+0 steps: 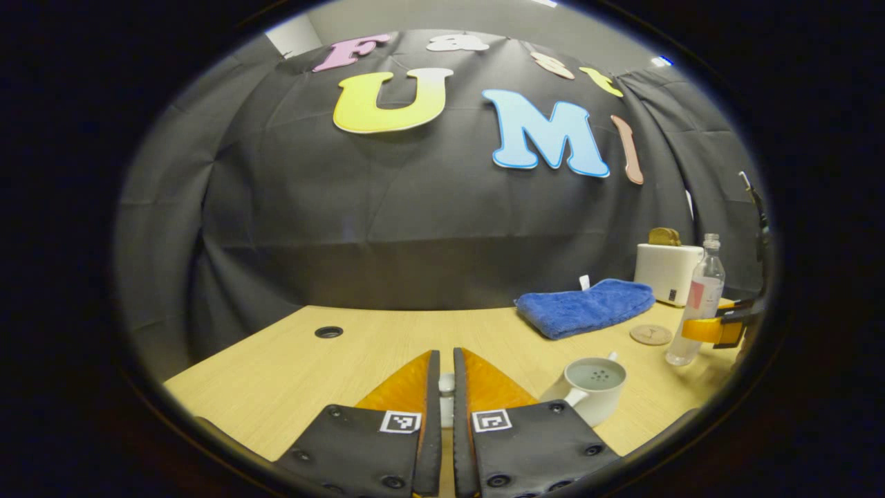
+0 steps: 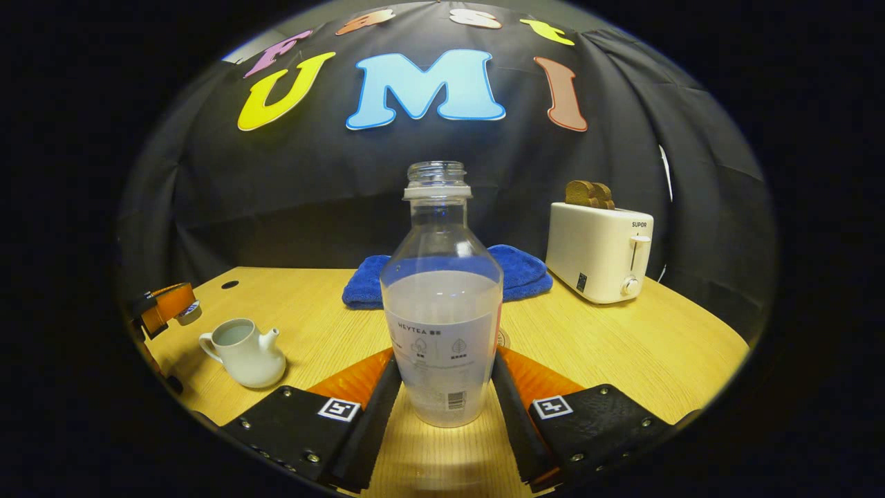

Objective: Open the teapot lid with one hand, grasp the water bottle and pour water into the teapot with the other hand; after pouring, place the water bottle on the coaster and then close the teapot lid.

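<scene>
A: In the left gripper view, how far along is it?
B: The teapot stands open at near right. The left gripper has its jaws clenched on a small pale knob, likely the lid. So step 1 looks done.

A: And the right gripper view?
B: The right gripper has its jaws against both sides of the water bottle, which is upright and uncapped. Whether it touches the tabletop I cannot tell. The coaster lies just left of the bottle. Pouring, setting down and closing remain.
</scene>
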The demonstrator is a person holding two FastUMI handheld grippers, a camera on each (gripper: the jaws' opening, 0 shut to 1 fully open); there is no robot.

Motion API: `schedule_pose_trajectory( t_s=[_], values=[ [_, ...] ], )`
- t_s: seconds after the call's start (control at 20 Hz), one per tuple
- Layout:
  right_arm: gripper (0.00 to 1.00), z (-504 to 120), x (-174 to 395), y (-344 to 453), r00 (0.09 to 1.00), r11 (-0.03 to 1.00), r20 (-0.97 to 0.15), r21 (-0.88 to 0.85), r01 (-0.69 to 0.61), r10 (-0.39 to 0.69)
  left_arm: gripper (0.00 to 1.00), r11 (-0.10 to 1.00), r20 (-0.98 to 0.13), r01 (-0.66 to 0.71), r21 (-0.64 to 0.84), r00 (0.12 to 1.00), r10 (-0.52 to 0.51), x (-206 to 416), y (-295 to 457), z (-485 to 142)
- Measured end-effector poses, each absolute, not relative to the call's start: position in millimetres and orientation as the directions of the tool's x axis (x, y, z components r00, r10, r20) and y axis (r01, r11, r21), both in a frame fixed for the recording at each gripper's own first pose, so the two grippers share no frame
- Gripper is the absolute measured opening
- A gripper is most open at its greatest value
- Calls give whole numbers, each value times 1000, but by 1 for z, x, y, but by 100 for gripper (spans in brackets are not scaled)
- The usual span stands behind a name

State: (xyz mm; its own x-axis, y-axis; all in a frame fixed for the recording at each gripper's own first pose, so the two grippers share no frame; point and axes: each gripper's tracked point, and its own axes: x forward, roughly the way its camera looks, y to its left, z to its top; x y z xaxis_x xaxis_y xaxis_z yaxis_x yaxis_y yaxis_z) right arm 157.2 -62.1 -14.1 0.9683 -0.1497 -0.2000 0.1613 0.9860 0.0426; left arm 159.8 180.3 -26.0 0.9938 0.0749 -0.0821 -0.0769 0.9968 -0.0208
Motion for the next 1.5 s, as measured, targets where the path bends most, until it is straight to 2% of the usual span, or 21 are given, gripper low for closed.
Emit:
schedule_pose_trajectory(
  t_s=[0.1, 0.2, 0.4, 0.8, 1.15, 1.5],
  values=[
    [76, -13, 158, -62, 970, 986, -190, 29, 162, -154, 13, 997, -80, -77, -25, 994, 75, 160, 181, -26],
    [74, -10, 157, -60, 973, 988, -175, 18, 155, -150, 17, 997, -80, -77, -29, 994, 75, 160, 181, -27],
    [74, -9, 156, -61, 971, 985, -167, -36, 166, -170, 17, 996, -77, -70, -48, 995, 66, 161, 182, -24],
    [73, -9, 153, -45, 960, 915, -149, -366, 170, -239, 17, 995, -69, -58, -87, 996, 52, 161, 185, -24],
    [74, 3, 158, -19, 966, 743, -89, -657, 125, -241, 17, 989, -61, -45, -139, 997, 37, 160, 189, -22],
    [74, 14, 171, -16, 968, 423, -5, -900, 104, -249, 17, 982, -52, -36, -185, 998, 27, 160, 194, -21]
  ],
)
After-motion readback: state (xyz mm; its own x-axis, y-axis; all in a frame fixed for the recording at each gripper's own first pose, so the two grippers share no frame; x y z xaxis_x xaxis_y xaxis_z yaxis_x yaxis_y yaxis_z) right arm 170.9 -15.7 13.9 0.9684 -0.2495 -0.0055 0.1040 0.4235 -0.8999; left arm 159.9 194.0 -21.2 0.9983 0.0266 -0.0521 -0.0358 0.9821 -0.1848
